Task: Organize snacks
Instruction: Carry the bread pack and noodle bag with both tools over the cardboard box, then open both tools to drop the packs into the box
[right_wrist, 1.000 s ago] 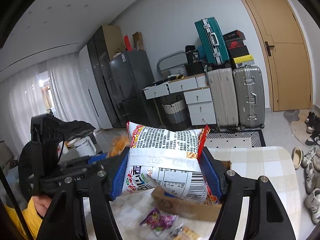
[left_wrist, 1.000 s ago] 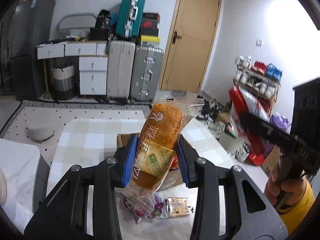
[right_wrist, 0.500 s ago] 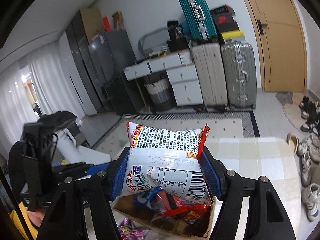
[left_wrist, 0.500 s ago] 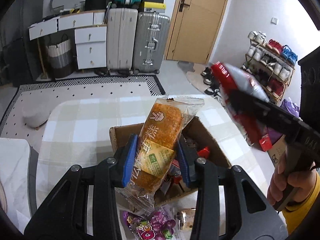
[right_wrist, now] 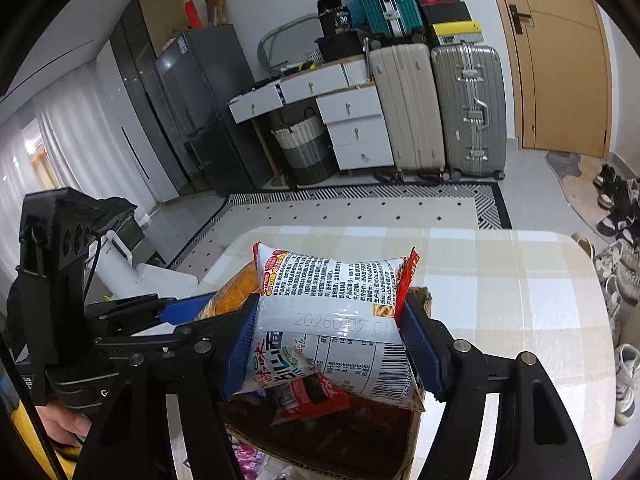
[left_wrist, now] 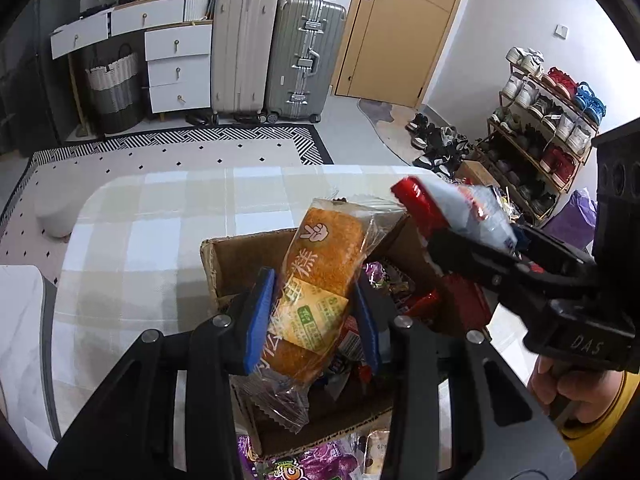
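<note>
Left wrist view: the left gripper (left_wrist: pixel 312 316) is clamped by its blue pads on an orange cake packet (left_wrist: pixel 320 280), held upright above the open cardboard box (left_wrist: pixel 240 256). The box sits on a checked table (left_wrist: pixel 160 232), whose near-left surface is bare. The right gripper (left_wrist: pixel 472 248) crowds the box's right side, carrying a red-and-white noodle packet (left_wrist: pixel 452 204). Compared with a second ago, the box lies closer beneath the cake and its loose wrappers (left_wrist: pixel 384 280) show. A purple sweet bag (left_wrist: pixel 316 462) lies just outside the near wall.

Right wrist view: the right gripper (right_wrist: pixel 328 336) is closed on the noodle packet (right_wrist: pixel 332 312), now directly over the box (right_wrist: pixel 412 432). A red packet (right_wrist: pixel 312 394) lies beneath it. The left gripper (right_wrist: pixel 176 312) stands close alongside. The table's (right_wrist: pixel 520 280) far half offers open room.
</note>
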Tool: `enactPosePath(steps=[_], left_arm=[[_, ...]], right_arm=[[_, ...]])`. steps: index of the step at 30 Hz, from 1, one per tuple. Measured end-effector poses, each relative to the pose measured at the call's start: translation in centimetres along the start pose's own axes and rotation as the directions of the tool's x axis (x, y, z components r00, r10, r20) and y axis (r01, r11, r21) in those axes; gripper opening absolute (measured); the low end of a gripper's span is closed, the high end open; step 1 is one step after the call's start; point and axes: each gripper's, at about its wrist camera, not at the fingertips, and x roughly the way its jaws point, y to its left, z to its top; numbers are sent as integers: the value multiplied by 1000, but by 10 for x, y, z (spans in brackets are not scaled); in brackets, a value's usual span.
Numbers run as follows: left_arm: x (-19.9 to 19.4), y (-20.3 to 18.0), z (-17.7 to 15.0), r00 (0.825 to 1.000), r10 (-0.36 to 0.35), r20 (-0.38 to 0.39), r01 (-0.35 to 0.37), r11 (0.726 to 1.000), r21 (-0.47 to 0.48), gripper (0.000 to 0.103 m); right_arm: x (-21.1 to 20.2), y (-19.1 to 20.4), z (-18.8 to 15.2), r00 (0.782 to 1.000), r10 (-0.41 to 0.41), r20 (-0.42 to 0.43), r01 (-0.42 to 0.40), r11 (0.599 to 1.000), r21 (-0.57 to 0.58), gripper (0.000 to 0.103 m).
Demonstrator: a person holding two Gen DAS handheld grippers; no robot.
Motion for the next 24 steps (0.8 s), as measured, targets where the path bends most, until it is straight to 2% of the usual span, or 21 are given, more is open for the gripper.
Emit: enactPosePath(steps=[9, 24], left_arm=[[16, 15, 8, 1000, -17, 4, 17, 1000, -14, 35], [-57, 20, -22, 998, -2, 56, 4, 999, -40, 37]], right_arm=[[17, -5, -4, 999, -23, -50, 23, 1000, 6, 69], [40, -3, -9, 991, -59, -117, 59, 998, -10, 72]])
